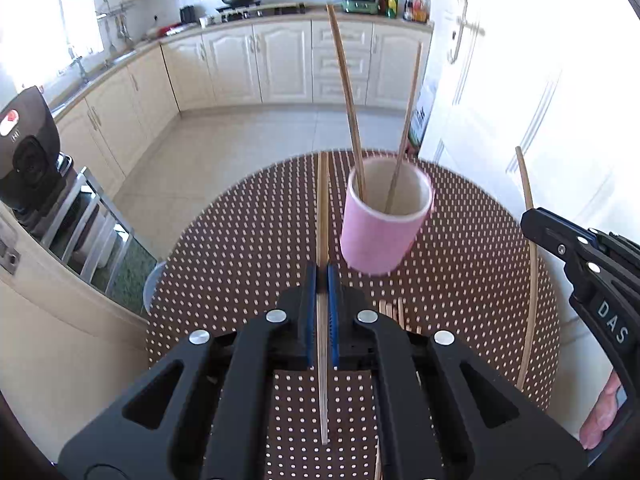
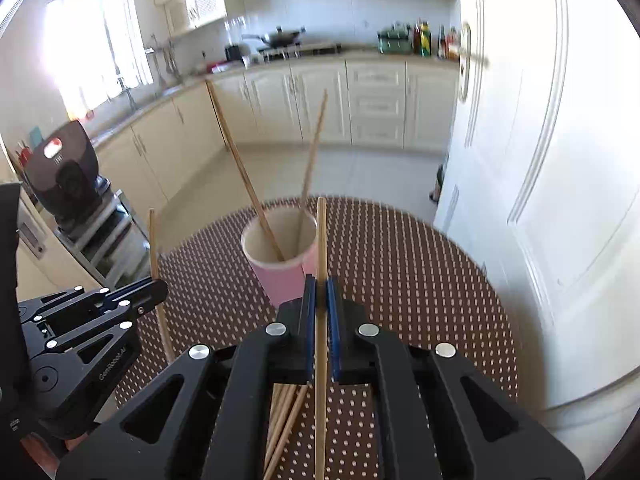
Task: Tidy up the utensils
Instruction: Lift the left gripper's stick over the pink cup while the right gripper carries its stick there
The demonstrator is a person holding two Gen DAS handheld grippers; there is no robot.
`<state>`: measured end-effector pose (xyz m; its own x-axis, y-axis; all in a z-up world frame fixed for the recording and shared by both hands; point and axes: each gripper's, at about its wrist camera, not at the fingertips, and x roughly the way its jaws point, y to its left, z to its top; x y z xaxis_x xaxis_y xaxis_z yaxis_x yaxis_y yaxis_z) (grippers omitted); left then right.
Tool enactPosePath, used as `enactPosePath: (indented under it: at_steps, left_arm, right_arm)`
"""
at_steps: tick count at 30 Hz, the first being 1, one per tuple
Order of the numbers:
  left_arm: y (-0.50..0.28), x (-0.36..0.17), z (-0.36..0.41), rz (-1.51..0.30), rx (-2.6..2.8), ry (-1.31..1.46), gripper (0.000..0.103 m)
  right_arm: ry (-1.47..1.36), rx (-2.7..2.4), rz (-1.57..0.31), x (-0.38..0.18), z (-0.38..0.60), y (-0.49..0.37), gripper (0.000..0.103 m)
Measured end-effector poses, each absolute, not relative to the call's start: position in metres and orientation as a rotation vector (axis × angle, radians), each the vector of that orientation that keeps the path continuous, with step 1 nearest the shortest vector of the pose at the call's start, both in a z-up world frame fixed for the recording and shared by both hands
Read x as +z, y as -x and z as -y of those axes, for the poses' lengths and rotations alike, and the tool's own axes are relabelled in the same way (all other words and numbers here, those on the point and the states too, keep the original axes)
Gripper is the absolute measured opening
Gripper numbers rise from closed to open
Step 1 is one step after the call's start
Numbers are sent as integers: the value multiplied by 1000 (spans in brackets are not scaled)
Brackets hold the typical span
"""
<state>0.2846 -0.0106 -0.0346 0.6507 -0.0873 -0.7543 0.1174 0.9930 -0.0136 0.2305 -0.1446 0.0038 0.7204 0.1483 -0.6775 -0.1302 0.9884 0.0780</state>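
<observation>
Both sets of tongs are clamped on a single chopstick each: the left tongs point(image 1: 322, 270) pinch one chopstick point(image 1: 322, 208) that runs straight out ahead between the blue pads, and the right tongs point(image 2: 320, 280) grip another chopstick point(image 2: 321, 236) the same way, just beside the pink cup point(image 2: 280, 264). That cup sits on the dotted brown bench point(image 2: 420, 280) with two chopsticks point(image 2: 248, 184) already leaning inside it. A few loose chopsticks point(image 2: 286, 412) lie on the bench under the right tongs.
</observation>
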Motion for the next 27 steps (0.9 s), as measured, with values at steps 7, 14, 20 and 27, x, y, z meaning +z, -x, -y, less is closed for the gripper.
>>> enactPosePath:
  at_steps: [7,14,20,27]
  left_arm:
    - [-279,-4,8,-761,-88,22,6]
    - [-281,24,9,-705,-92,57,6]
    - [-276,47,10,-643,-98,71,6]
    - [-275,70,16,-597,-111,85,6]
  right_arm:
    - [-61,157,-616,29,140,-228,5]
    - [-39,163,-470,54,136,-223,5]
    - [-19,181,-357,70,135,-220,5]
    - [-34,186,-259,83,141,-222,4]
